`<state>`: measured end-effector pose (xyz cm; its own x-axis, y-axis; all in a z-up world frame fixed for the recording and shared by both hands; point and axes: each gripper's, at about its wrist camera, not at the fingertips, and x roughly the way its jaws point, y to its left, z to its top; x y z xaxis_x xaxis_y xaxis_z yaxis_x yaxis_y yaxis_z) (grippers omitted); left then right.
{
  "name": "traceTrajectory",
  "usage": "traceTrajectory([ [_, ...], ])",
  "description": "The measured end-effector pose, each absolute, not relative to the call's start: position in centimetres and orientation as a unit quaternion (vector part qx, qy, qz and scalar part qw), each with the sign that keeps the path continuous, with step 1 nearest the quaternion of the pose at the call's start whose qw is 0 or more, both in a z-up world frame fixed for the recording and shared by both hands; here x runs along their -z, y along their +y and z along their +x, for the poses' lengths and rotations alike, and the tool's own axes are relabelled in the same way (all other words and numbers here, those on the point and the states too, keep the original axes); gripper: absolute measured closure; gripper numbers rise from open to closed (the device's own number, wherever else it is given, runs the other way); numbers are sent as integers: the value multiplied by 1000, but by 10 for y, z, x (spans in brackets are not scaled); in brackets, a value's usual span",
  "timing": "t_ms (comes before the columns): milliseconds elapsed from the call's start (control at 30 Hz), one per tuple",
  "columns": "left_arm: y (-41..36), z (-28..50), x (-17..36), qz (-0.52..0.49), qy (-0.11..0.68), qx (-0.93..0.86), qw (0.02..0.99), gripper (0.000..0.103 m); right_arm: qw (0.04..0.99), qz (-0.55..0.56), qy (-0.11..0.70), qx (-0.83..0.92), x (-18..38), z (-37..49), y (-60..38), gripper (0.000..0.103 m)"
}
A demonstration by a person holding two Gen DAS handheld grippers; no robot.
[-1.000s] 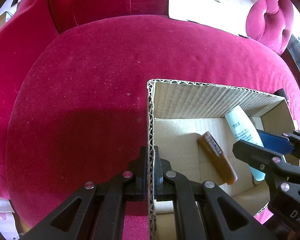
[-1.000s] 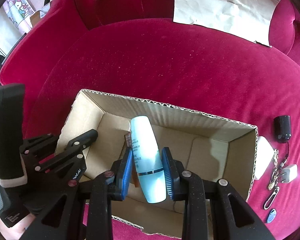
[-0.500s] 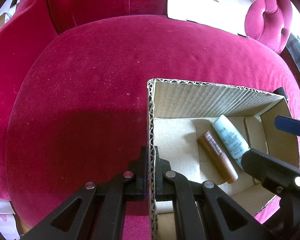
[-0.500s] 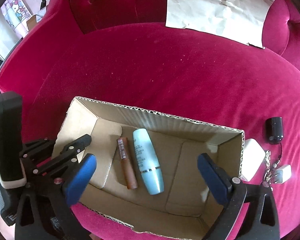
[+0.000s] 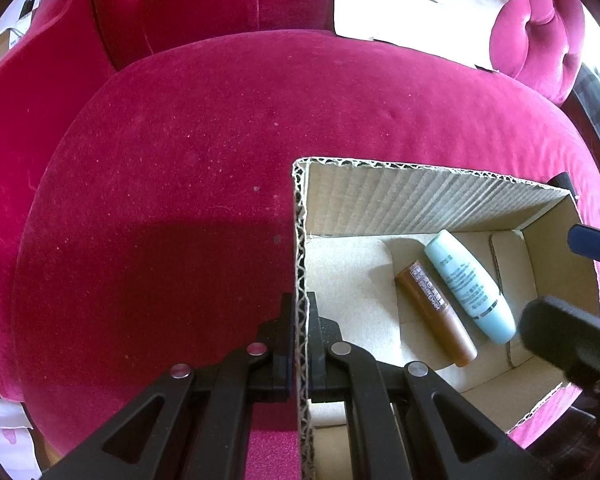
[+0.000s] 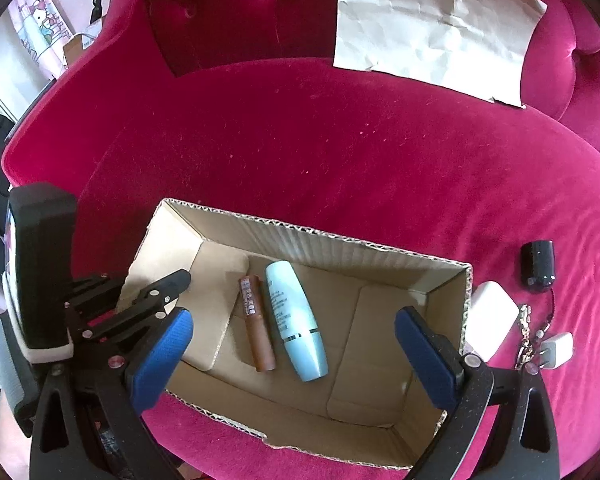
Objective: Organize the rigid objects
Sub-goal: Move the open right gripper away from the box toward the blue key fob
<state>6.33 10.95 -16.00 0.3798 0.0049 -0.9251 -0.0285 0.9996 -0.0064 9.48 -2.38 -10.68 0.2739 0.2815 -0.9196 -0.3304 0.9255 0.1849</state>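
The right gripper has just been opening its jaws, and now they stand wide apart with nothing pinched between them. Under the gap lies the light blue bottle, flat on the floor of the cardboard box. It looks like the drop-off step is done for this bottle. The bottle's long way runs from far to near. Its thin rounded end points to the far wall, and its fat end points to the near side, leaning a little to the right. A brown tube lies just beside it on the left, lined up nearly the same way. The left gripper is shut tight on the left wall of the box, one finger inside and one outside, so it holds the box steady. Outside the box on the right, on the red sofa, wait a white block, a small white plug, a black thing and some keys. I think the next move is to lift the open right gripper out of the box, swing it right, and pick one of these. The white block touches the box wall, so the fingers may need care to get round it.
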Motion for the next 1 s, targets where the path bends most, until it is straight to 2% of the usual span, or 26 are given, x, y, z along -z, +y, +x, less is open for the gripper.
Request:
traceTrajectory([
  [1000,108,63,161,-4,555,-9,832,100,825,-5,551,-127,77,83,-103,0],
])
